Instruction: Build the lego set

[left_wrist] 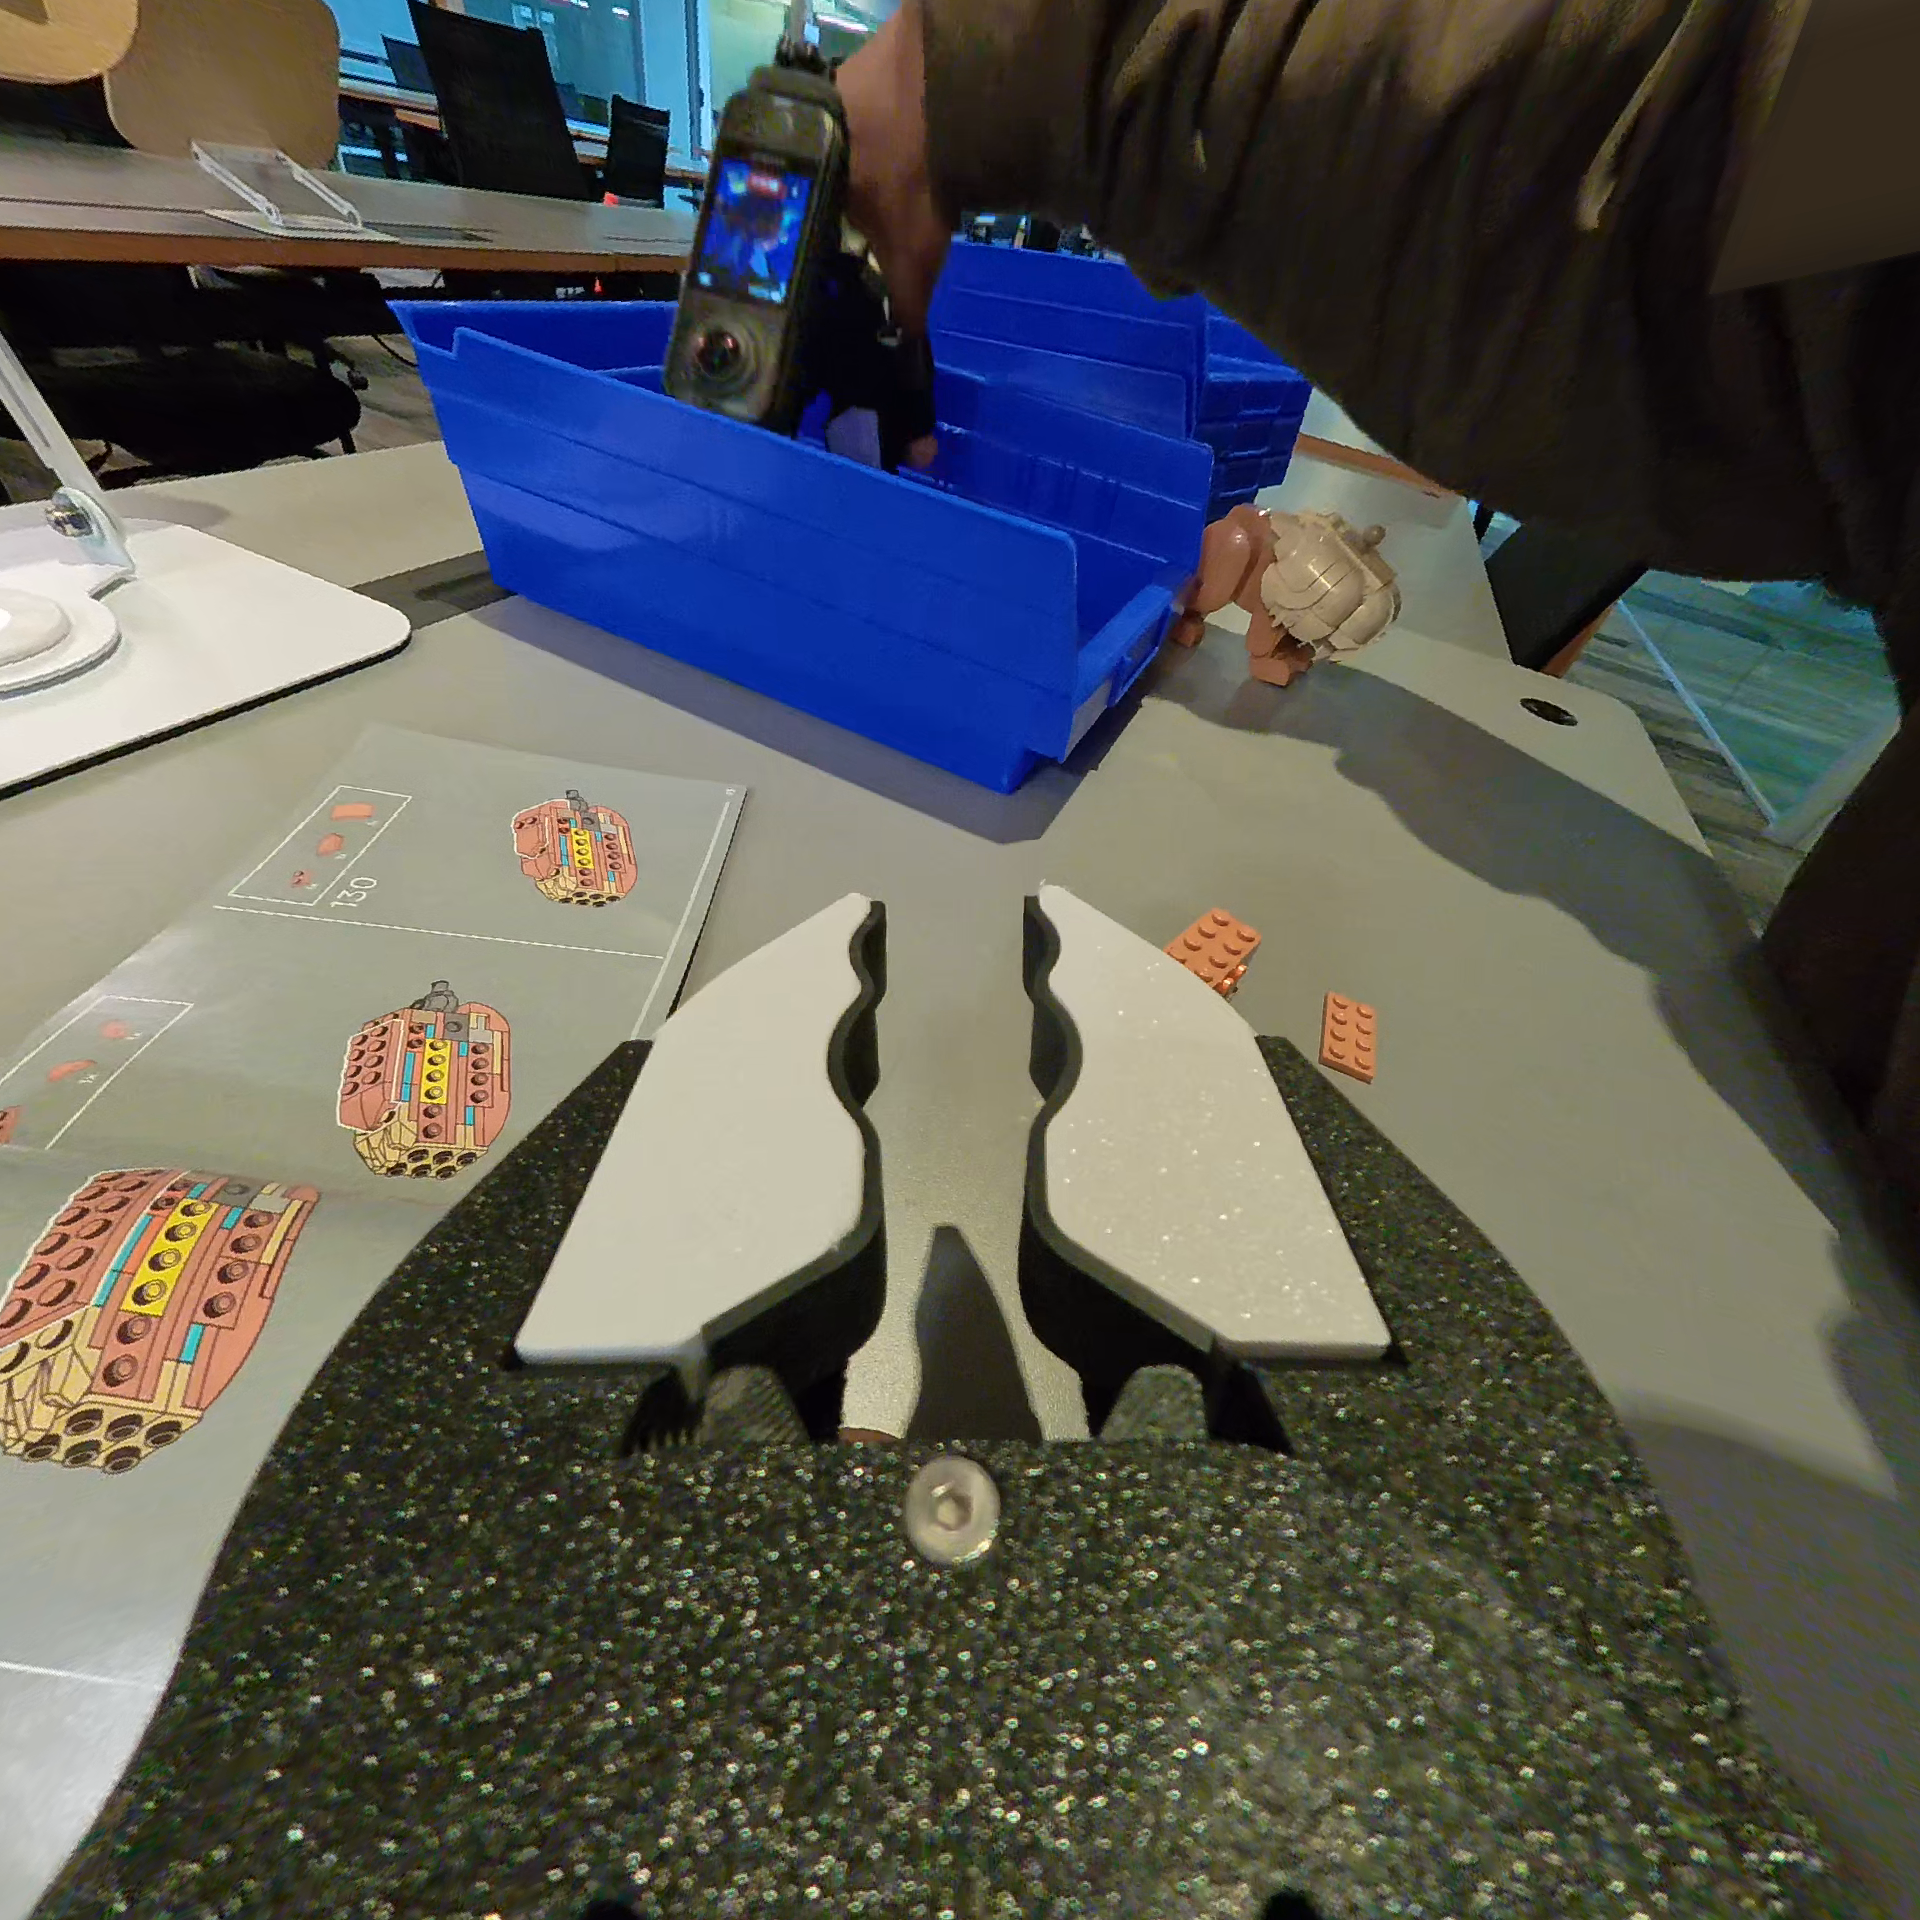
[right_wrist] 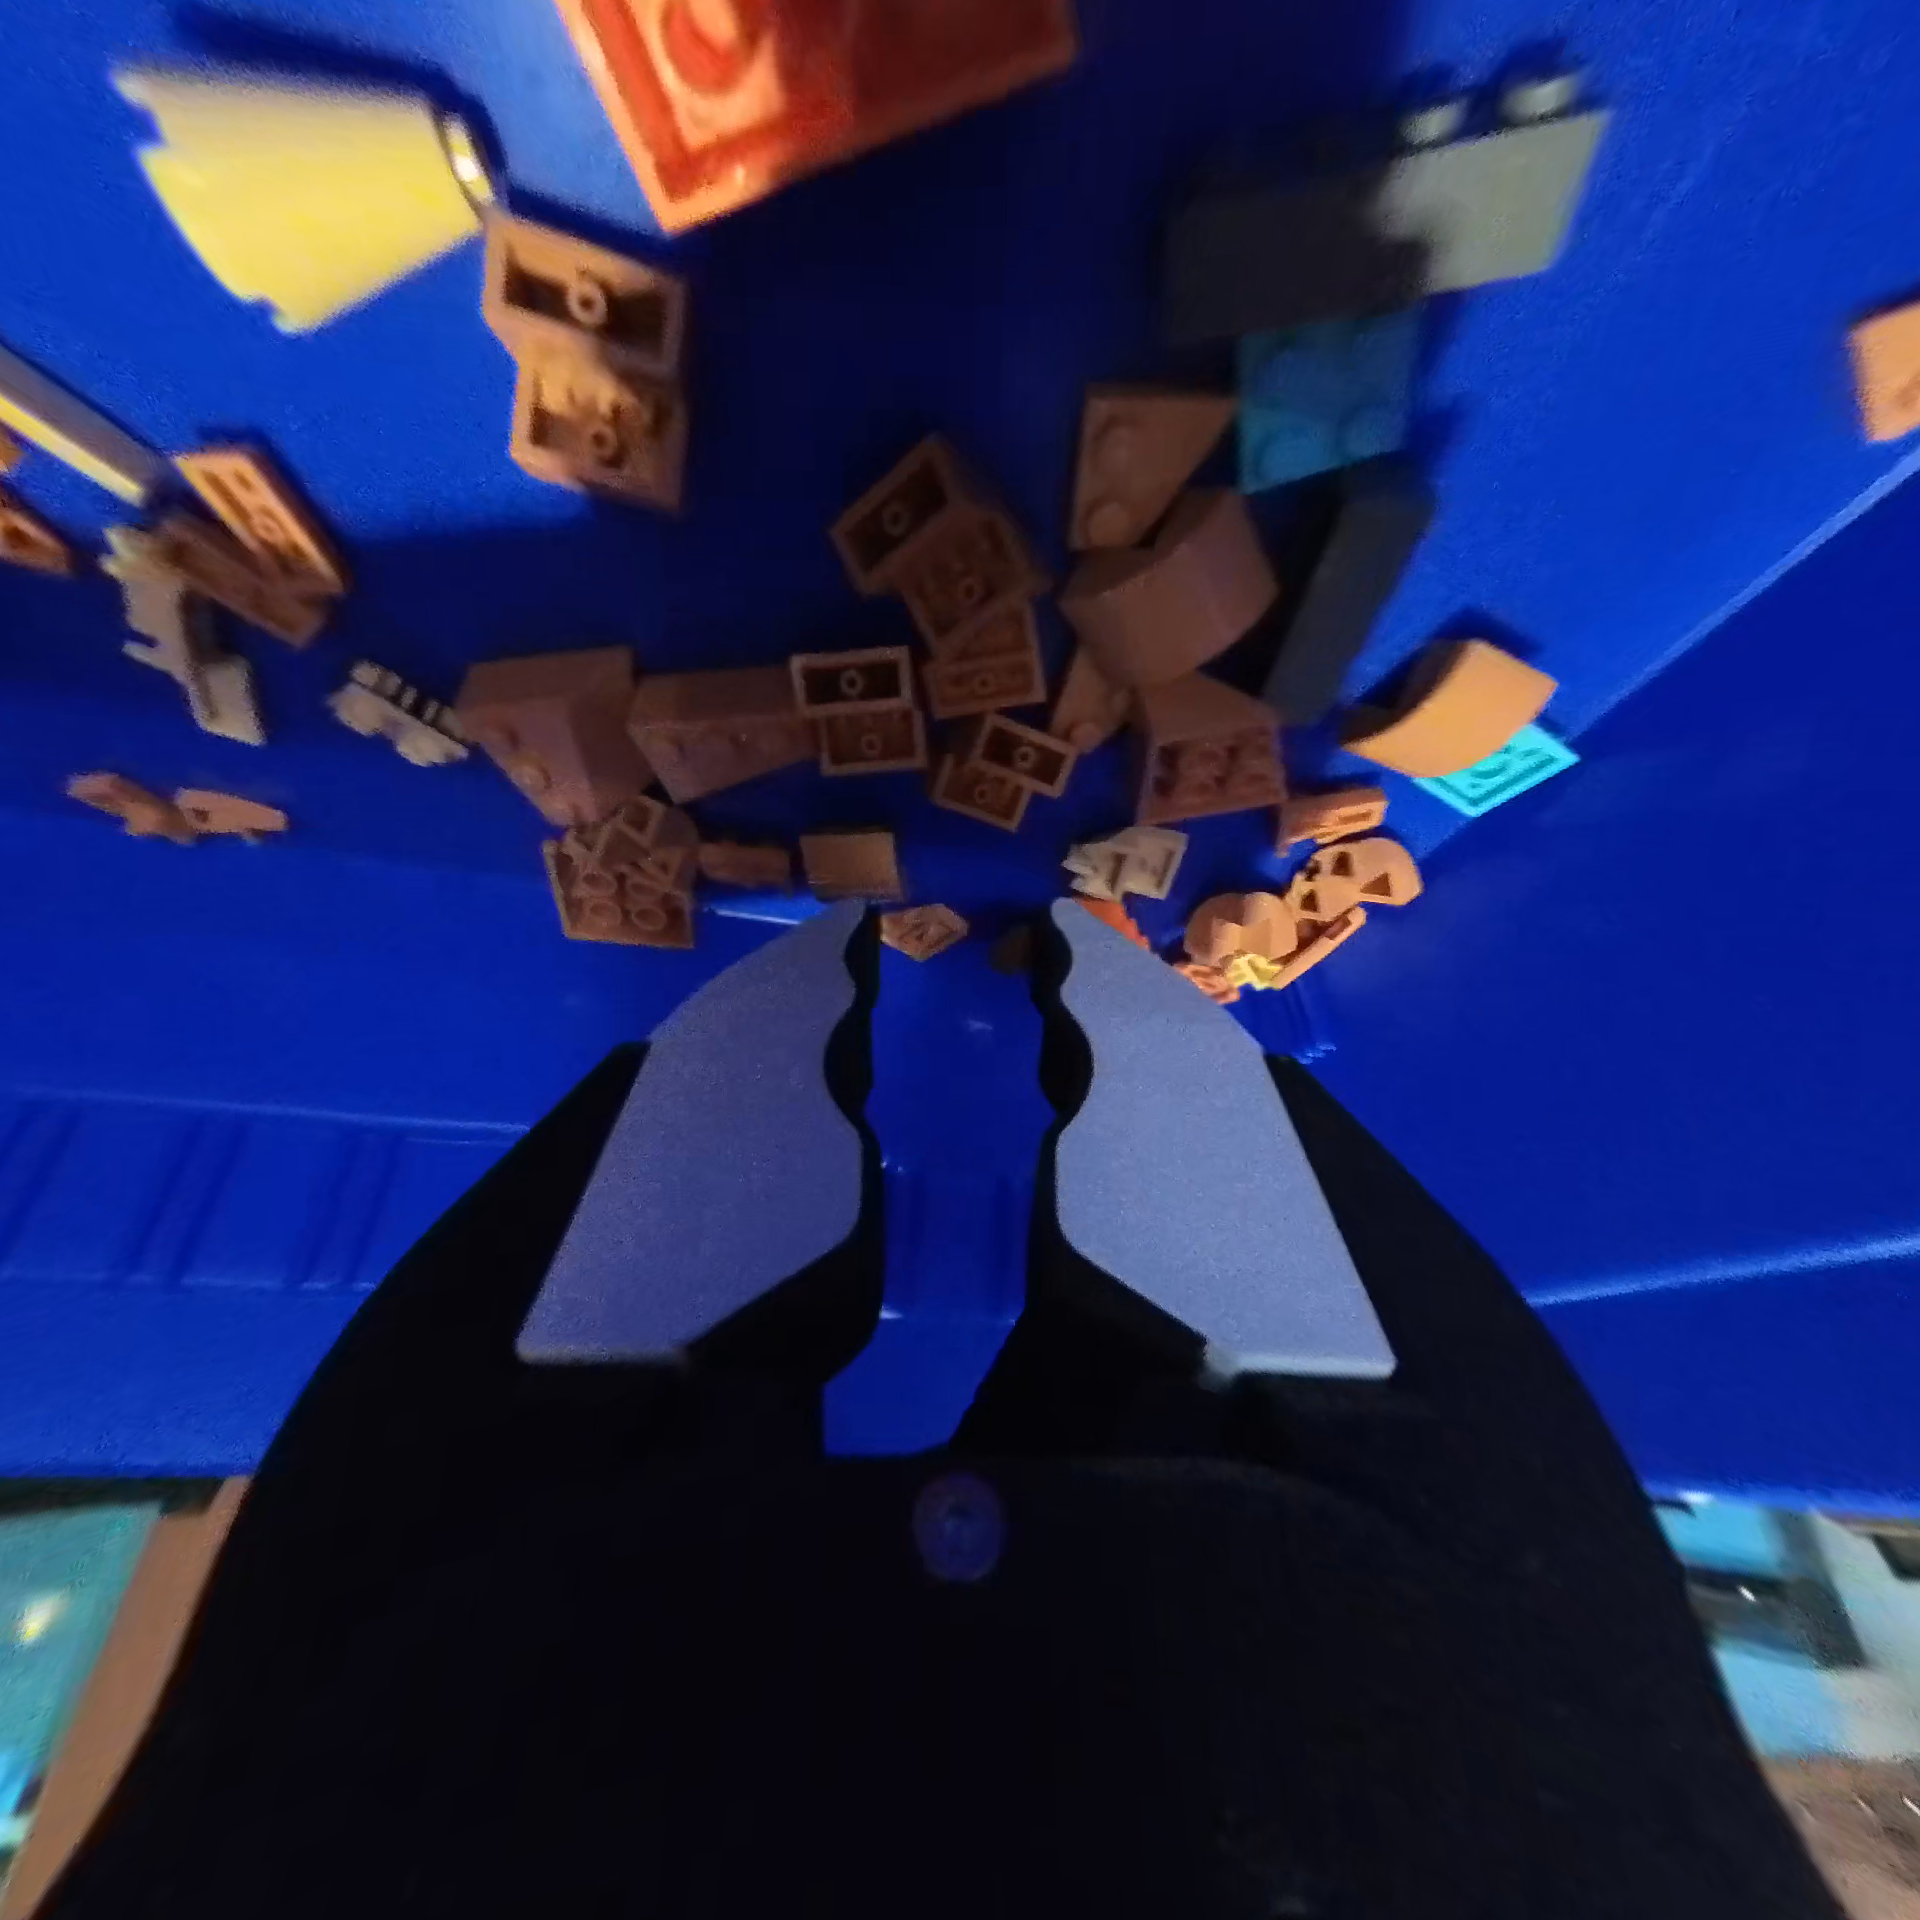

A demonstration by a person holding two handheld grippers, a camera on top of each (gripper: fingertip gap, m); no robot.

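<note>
My left gripper (left_wrist: pixel 954 909) is open and empty, low over the grey table, beside the open instruction booklet (left_wrist: pixel 343 997). Two flat brown plates (left_wrist: pixel 1214 943) (left_wrist: pixel 1349 1035) lie on the table just right of its tip. A part-built brown and tan model (left_wrist: pixel 1311 587) lies behind the blue bin (left_wrist: pixel 790 582). My right gripper (right_wrist: pixel 954 914) is open inside the bin, seen from afar in the left wrist view (left_wrist: pixel 904 416). Its tips hover over a heap of brown bricks (right_wrist: pixel 935 665); a small brown piece (right_wrist: pixel 923 928) lies between them.
The bin also holds a yellow piece (right_wrist: pixel 301 187), dark grey pieces (right_wrist: pixel 1455 208), turquoise pieces (right_wrist: pixel 1320 405) and a large orange brick (right_wrist: pixel 810 83). More blue bins (left_wrist: pixel 1143 343) stand behind. A white stand base (left_wrist: pixel 187 644) sits at left. The table edge (left_wrist: pixel 1704 831) runs at right. The grippers' ends are close to 40 cm from one another.
</note>
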